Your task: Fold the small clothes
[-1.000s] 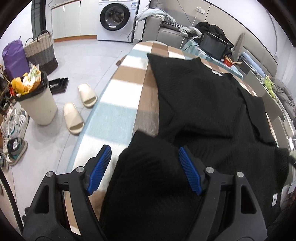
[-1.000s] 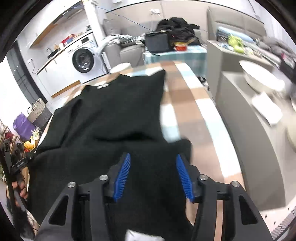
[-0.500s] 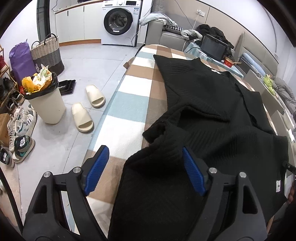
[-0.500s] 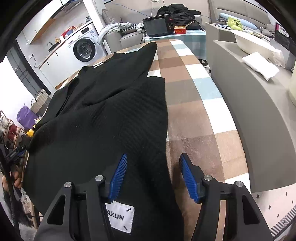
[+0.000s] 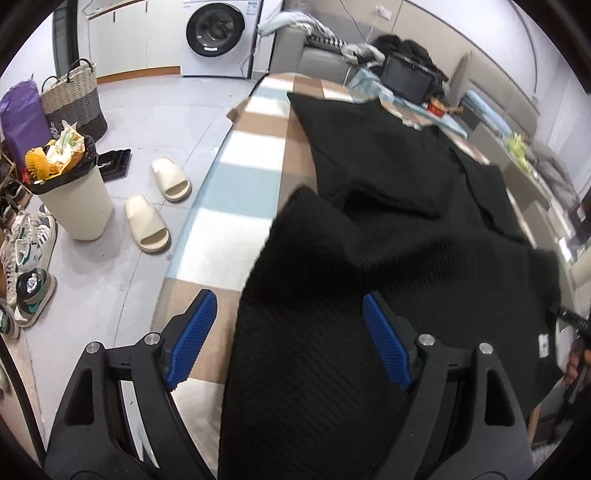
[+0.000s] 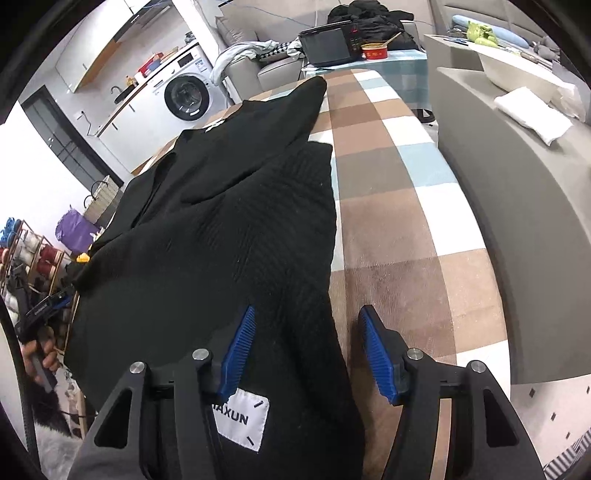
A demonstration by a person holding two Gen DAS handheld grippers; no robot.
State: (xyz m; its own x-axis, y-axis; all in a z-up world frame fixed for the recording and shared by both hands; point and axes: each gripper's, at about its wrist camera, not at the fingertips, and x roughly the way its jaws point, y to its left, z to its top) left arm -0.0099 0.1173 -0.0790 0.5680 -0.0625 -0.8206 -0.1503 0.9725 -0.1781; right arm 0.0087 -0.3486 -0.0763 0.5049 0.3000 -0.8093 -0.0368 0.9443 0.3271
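Observation:
A black knit garment (image 5: 388, 221) lies spread on a checked table cover (image 5: 236, 177), with its near part rumpled and folded over. My left gripper (image 5: 288, 339) is open, its blue pads (image 5: 190, 334) on either side of the garment's near left edge. In the right wrist view the same garment (image 6: 221, 221) lies on the checked cover (image 6: 399, 206). My right gripper (image 6: 306, 350) is open over the garment's near right edge, beside a white label (image 6: 242, 419).
Left of the table, on the floor: a full bin (image 5: 72, 192), slippers (image 5: 147, 221), shoes (image 5: 29, 266) and a basket (image 5: 74, 99). A grey counter (image 6: 517, 206) runs along the table's right side. A washing machine (image 5: 218, 33) and sofa stand behind.
Both grippers have pulled back toward the garment's near edges. The lifted near part of the garment has come down and spread out flatter on the table.

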